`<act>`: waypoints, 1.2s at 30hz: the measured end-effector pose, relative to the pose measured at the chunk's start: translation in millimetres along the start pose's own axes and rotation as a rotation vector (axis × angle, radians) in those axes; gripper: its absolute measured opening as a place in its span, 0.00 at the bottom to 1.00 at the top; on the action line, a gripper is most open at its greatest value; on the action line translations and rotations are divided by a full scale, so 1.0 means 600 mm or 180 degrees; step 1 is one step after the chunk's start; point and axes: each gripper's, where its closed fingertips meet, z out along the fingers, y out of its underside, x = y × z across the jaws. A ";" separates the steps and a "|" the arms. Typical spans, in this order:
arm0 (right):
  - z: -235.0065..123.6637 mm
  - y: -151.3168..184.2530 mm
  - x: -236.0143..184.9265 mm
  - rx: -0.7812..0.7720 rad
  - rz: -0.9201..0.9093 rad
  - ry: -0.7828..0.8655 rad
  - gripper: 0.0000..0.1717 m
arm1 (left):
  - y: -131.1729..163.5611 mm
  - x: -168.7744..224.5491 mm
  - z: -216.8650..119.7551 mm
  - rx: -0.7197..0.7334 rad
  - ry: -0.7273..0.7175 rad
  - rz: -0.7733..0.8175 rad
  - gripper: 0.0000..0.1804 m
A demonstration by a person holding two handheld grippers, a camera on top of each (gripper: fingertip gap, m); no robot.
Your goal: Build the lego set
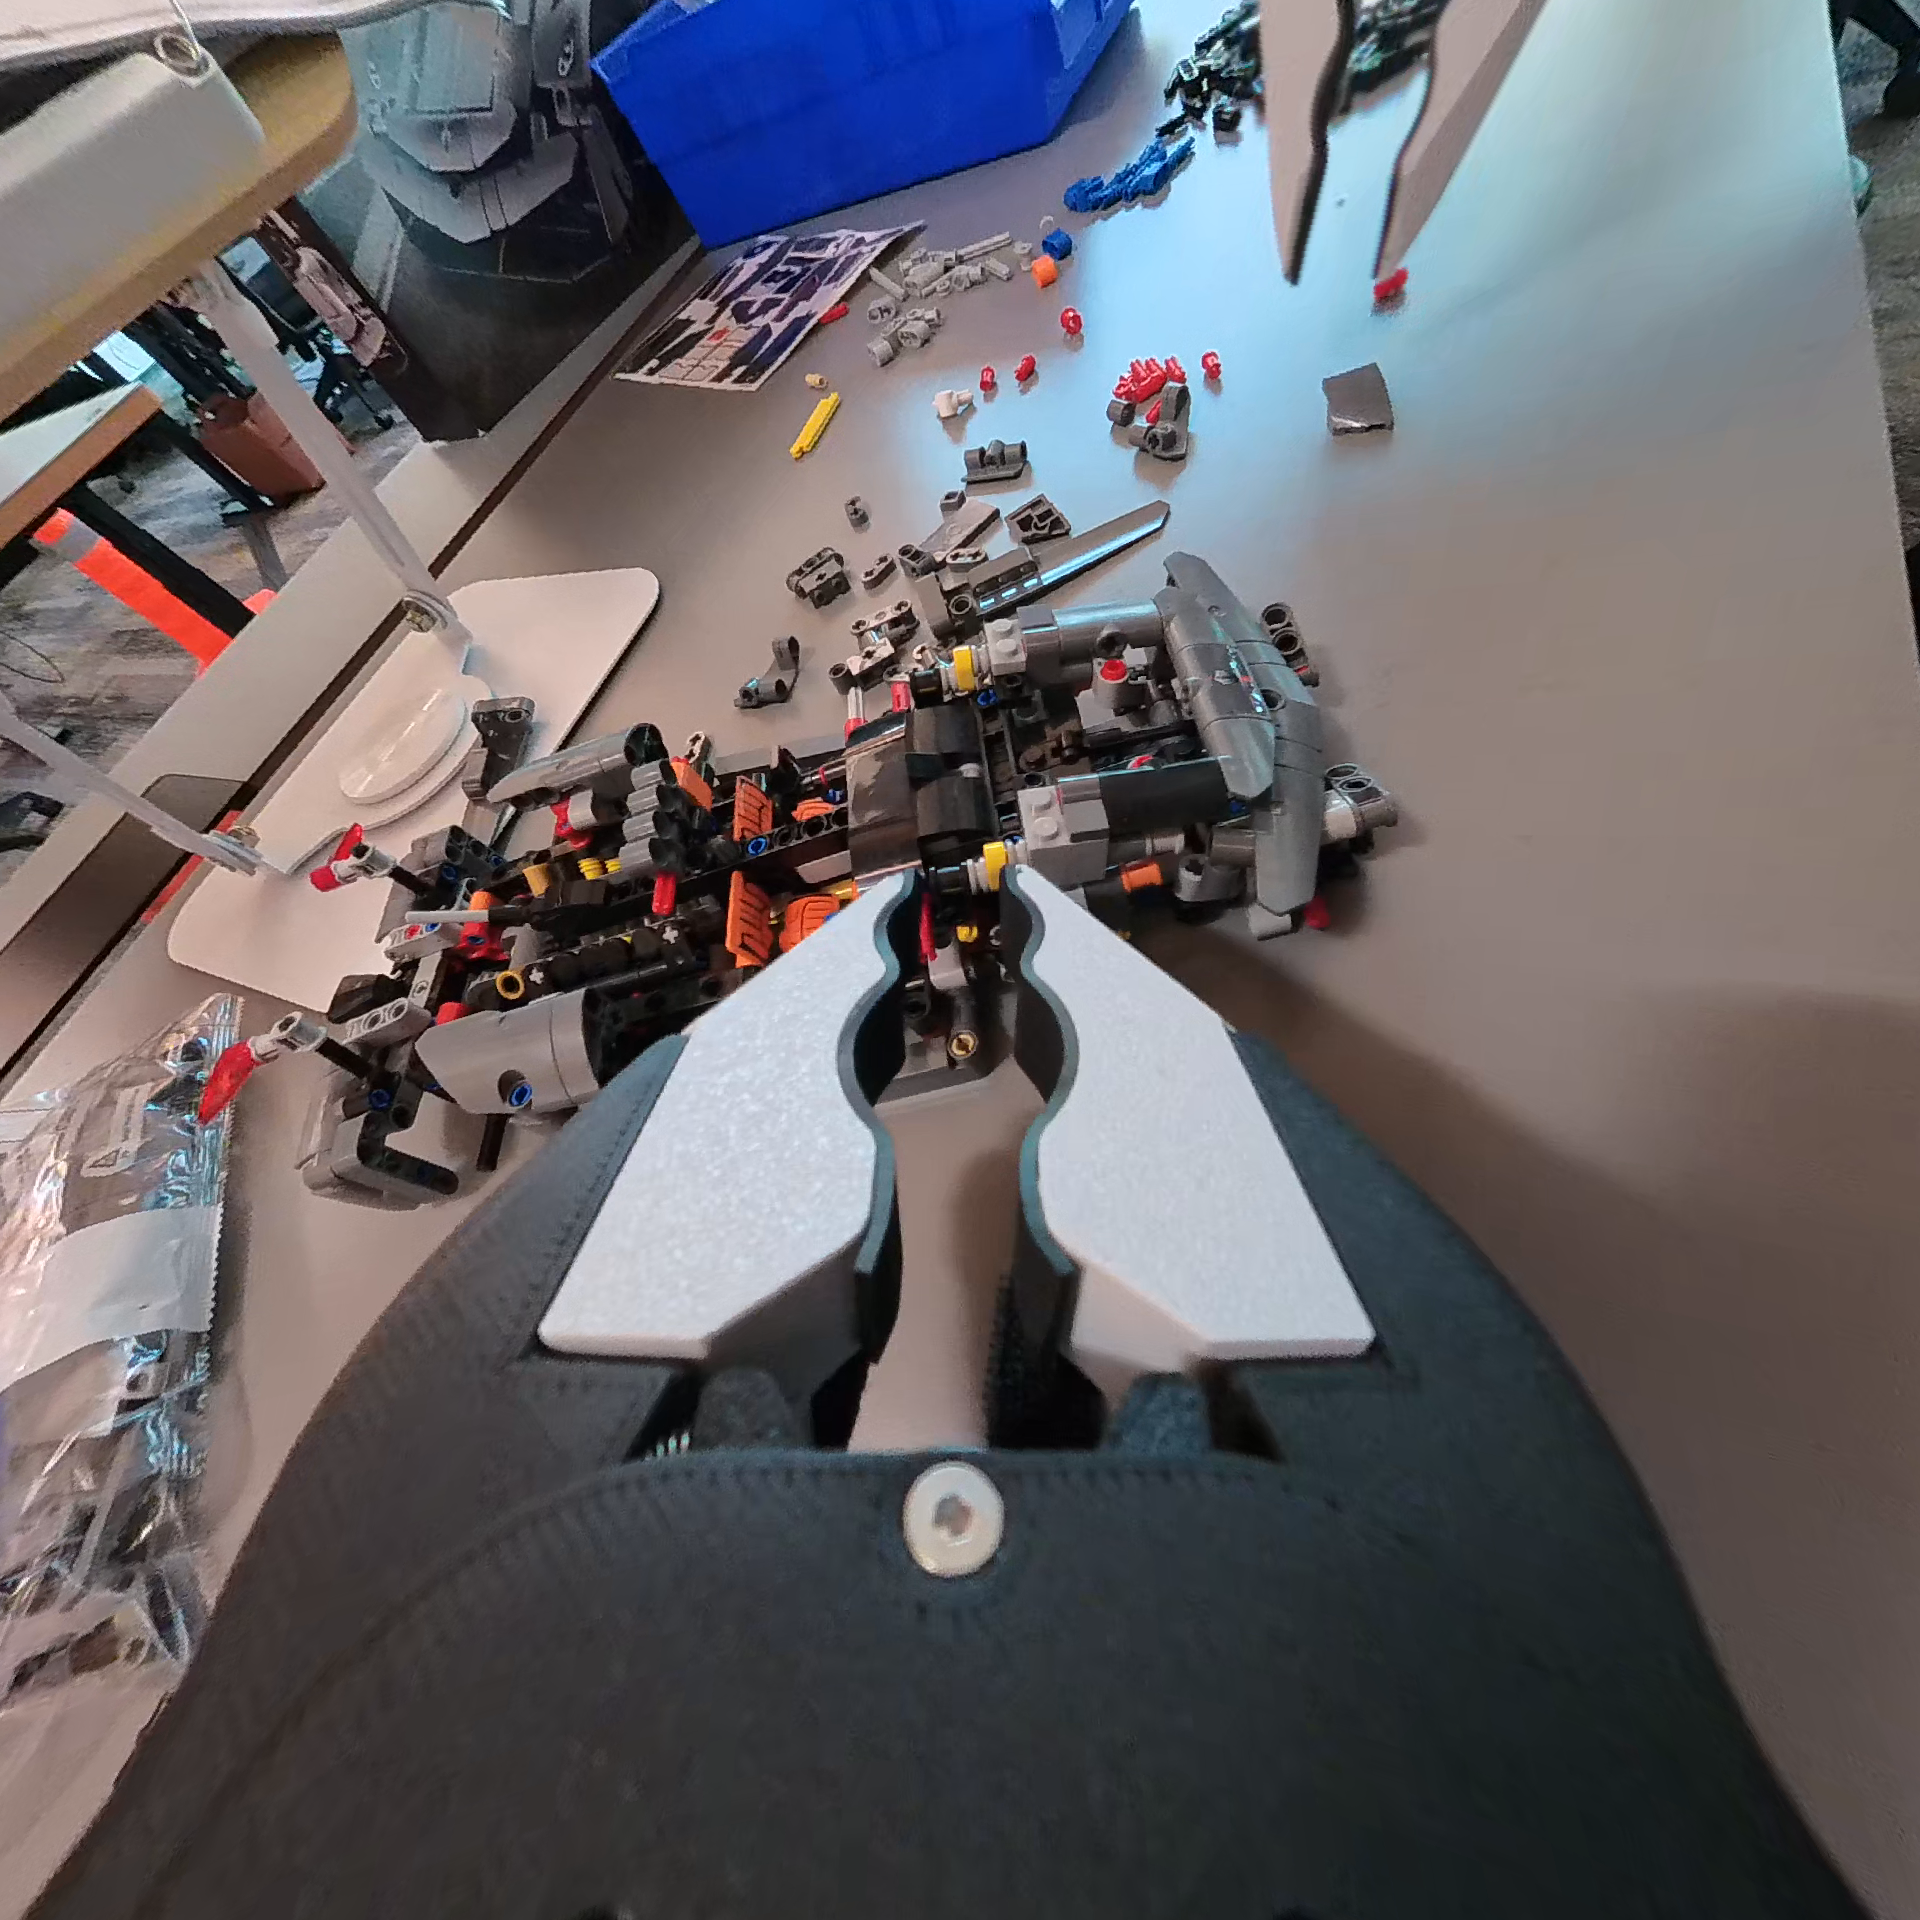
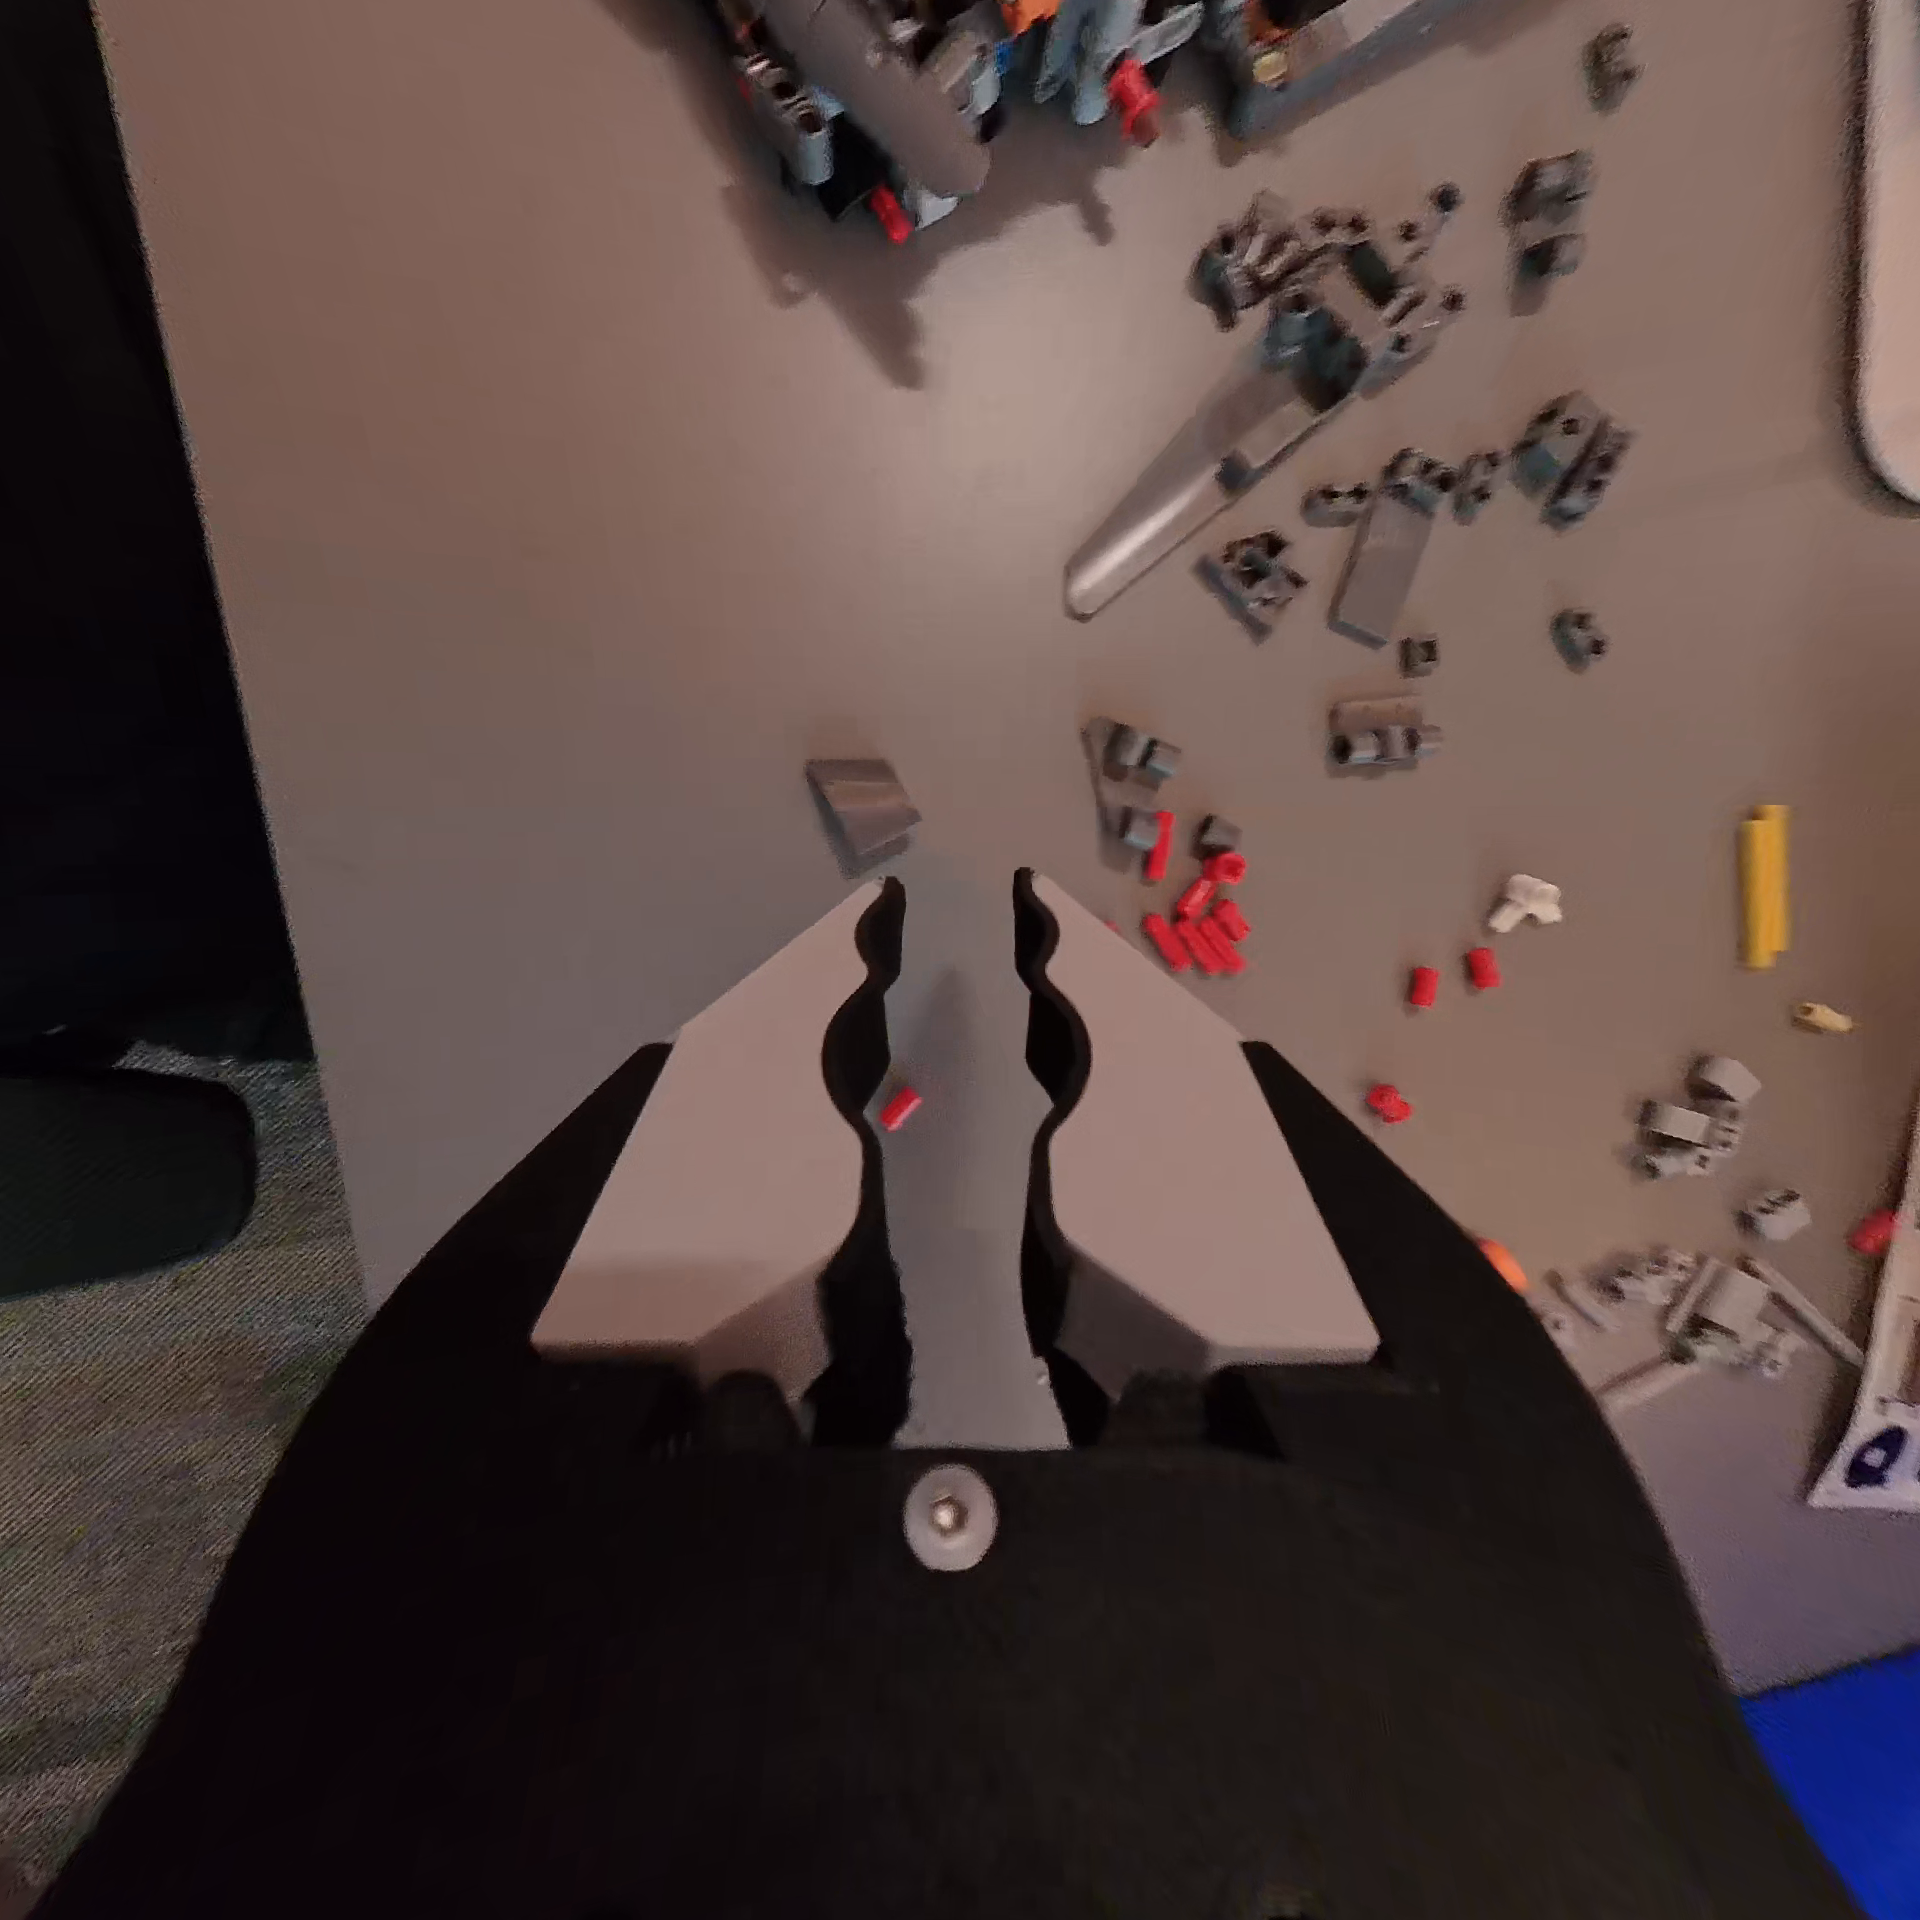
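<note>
A half-built brick vehicle model (image 1: pixel 935 790) in grey, black and orange lies on the grey table (image 1: pixel 1558 935). My left gripper (image 1: pixel 963 876) is shut on the model's near side, its tips on either side of a black axle with a yellow bush. The model's edge shows at the top of the right wrist view (image 2: pixel 904 94). My right gripper (image 2: pixel 956 883) is open and hovers over the table; it also shows in the left wrist view (image 1: pixel 1340 275). A small red pin (image 2: pixel 899 1107) lies on the table under its fingers, untouched. A grey sloped piece (image 2: pixel 862 810) lies just beyond its left tip.
Several red pins (image 2: pixel 1205 930), grey connectors and a long grey blade (image 2: pixel 1174 499) are scattered to the right. A yellow axle (image 2: pixel 1764 883), a blue bin (image 1: pixel 852 94), a sticker sheet (image 1: pixel 758 307), a bag of parts (image 1: pixel 104 1299) and a white stand base (image 1: pixel 436 748) are around.
</note>
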 end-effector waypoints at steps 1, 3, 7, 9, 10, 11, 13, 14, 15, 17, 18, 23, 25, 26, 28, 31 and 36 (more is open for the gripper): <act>-0.003 -0.003 0.010 0.0033 0.0001 0.0068 0.11 | 0.000 -0.001 -0.001 0.0005 -0.0009 0.0003 0.07; -0.008 -0.011 0.031 0.0095 -0.0008 0.0199 0.11 | -0.001 -0.003 -0.002 0.0012 -0.0030 0.0009 0.07; -0.002 -0.028 0.075 0.0114 -0.0038 0.0406 0.11 | -0.001 -0.007 -0.006 0.0026 -0.0079 0.0008 0.06; 0.006 -0.035 0.095 0.0105 -0.0028 0.0455 0.12 | 0.001 -0.010 -0.008 0.0027 -0.0106 0.0000 0.06; 0.012 -0.037 0.104 0.0083 -0.0019 0.0476 0.12 | 0.001 -0.011 -0.009 0.0026 -0.0117 -0.0003 0.06; 0.017 -0.038 0.115 0.0053 -0.0008 0.0512 0.12 | 0.002 -0.012 -0.010 0.0024 -0.0122 -0.0006 0.06; 0.025 -0.038 0.132 0.0007 0.0030 0.0523 0.12 | 0.003 -0.013 -0.011 0.0026 -0.0136 -0.0004 0.06; 0.029 -0.041 0.138 0.0033 0.0028 0.0508 0.13 | 0.003 -0.013 -0.011 0.0026 -0.0143 0.0001 0.06; 0.032 -0.045 0.141 0.0072 0.0026 0.0465 0.13 | 0.003 -0.013 -0.012 0.0025 -0.0147 0.0006 0.06; 0.038 -0.055 0.142 0.0110 -0.0006 0.0374 0.14 | 0.004 -0.013 -0.012 0.0023 -0.0150 0.0014 0.06; 0.041 -0.059 0.141 0.0106 -0.0045 0.0345 0.14 | 0.004 -0.013 -0.012 0.0021 -0.0154 0.0018 0.06; 0.058 -0.080 0.127 0.0153 -0.0124 0.0142 0.14 | 0.004 -0.016 -0.013 0.0032 -0.0166 0.0000 0.06; 0.067 -0.096 0.120 0.0252 -0.0092 0.0017 0.14 | 0.005 -0.018 -0.012 0.0030 -0.0167 -0.0019 0.06; 0.072 -0.106 0.115 0.0300 -0.0087 -0.0037 0.14 | 0.006 -0.018 -0.012 0.0025 -0.0164 -0.0025 0.06; 0.084 -0.119 0.117 0.0313 -0.0094 -0.0033 0.14 | 0.007 -0.019 -0.011 0.0017 -0.0171 -0.0030 0.06; 0.098 -0.142 0.125 0.0378 -0.0165 0.0029 0.14 | 0.008 -0.021 -0.011 0.0013 -0.0191 -0.0035 0.06; 0.122 -0.160 0.142 0.0392 -0.0290 0.0069 0.12 | 0.009 -0.025 -0.011 0.0017 -0.0218 -0.0049 0.06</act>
